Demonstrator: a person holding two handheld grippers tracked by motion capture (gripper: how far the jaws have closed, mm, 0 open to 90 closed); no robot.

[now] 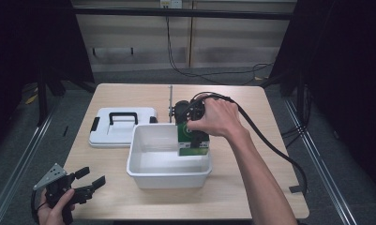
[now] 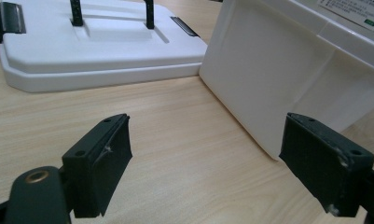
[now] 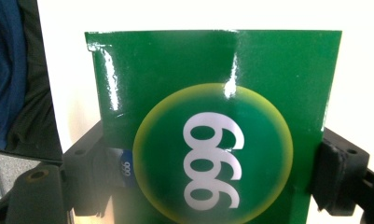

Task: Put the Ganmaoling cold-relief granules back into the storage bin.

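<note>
You work at a light wooden table [image 1: 232, 187] on a grey floor, with dark curtains at both sides and pale wall panels behind. On it sit a white bin [image 1: 169, 173] and, just beside it to the left, its lid [image 1: 122, 131] with a black handle. Your right gripper [image 1: 191, 123] pinches the green box [image 1: 193, 140] by its side faces; the box hangs upright over the bin's back right corner, long axis vertical, lower end inside. Your left gripper [image 1: 85, 182] rests low near the table's front left, jaws spread, holding nothing.
</note>
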